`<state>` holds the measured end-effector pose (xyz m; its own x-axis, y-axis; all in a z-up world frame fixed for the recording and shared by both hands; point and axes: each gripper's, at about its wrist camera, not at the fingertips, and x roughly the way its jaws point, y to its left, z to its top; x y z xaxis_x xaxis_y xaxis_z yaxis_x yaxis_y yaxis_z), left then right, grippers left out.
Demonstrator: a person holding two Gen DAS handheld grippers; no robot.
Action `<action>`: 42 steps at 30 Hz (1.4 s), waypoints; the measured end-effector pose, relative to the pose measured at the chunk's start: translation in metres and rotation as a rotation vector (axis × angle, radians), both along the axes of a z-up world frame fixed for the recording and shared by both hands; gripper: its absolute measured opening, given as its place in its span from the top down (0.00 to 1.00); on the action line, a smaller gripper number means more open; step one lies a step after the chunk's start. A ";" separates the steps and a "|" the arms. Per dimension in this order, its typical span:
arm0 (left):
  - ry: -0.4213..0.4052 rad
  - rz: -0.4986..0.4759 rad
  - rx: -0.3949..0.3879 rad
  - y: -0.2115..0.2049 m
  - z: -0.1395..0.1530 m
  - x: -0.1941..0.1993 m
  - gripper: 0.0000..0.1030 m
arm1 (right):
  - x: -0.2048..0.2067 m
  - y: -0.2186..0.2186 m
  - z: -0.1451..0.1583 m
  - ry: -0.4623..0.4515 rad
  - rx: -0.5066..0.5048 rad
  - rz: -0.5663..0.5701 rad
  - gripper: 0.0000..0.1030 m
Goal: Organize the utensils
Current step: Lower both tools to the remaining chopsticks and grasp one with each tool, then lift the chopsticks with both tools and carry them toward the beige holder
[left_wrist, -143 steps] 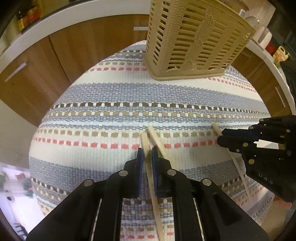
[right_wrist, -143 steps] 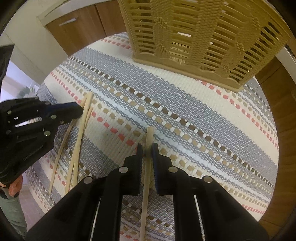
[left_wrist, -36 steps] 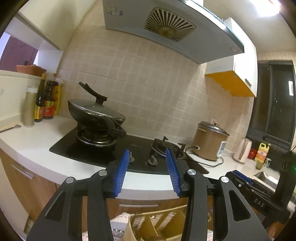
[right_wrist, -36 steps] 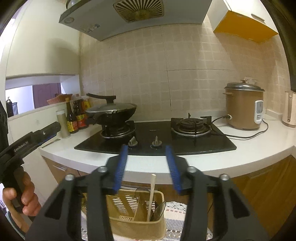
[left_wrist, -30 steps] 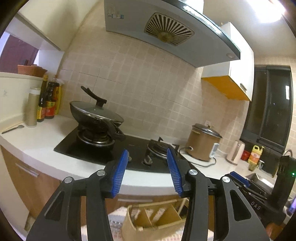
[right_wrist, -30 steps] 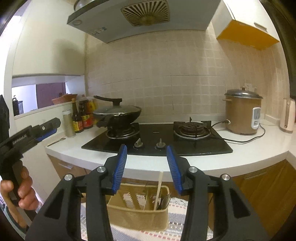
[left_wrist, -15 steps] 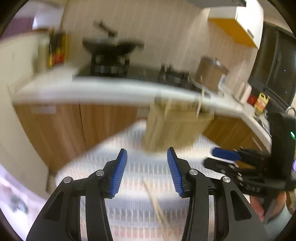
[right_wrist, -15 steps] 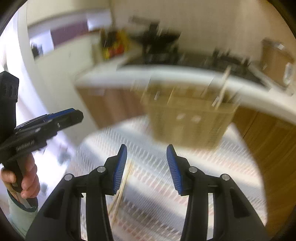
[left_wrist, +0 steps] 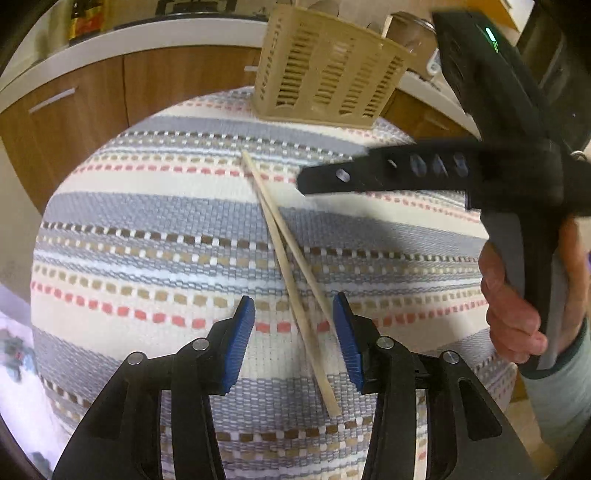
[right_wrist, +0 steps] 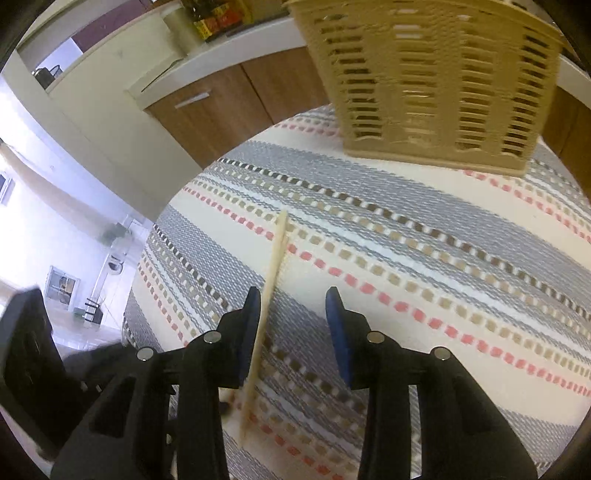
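Observation:
Two wooden chopsticks (left_wrist: 284,251) lie side by side on the striped woven cloth (left_wrist: 147,221), running from near the beige slotted utensil basket (left_wrist: 328,70) toward me. My left gripper (left_wrist: 293,325) is open and empty, its jaws either side of the chopsticks' near ends. My right gripper (right_wrist: 293,317) is open and empty; a chopstick (right_wrist: 271,273) lies just inside its left finger. The right gripper also shows in the left wrist view (left_wrist: 388,173), held by a hand above the cloth. The basket (right_wrist: 436,81) stands at the far edge.
Wooden cabinet doors (left_wrist: 92,110) and a white counter edge (left_wrist: 129,40) lie behind the cloth-covered table. Bottles (right_wrist: 218,14) stand on the counter. The table's left edge drops off to a bright floor (right_wrist: 55,258).
Both grippers have swung down from facing the stove and wall to the cloth. They are still open and now hover over the two chopsticks that remain on the cloth.

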<state>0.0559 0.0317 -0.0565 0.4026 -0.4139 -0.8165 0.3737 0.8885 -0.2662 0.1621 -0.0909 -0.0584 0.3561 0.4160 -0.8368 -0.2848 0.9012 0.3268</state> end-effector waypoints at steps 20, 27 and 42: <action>-0.014 0.054 0.013 0.009 0.000 -0.009 0.83 | 0.014 0.016 -0.020 -0.006 -0.114 -0.006 0.95; 0.012 0.057 0.007 0.003 0.005 0.014 0.83 | 0.010 -0.017 -0.013 -0.024 -0.201 -0.075 0.95; 0.078 0.018 0.161 -0.032 0.008 0.074 0.75 | 0.008 -0.074 -0.013 0.047 -0.293 -0.099 0.95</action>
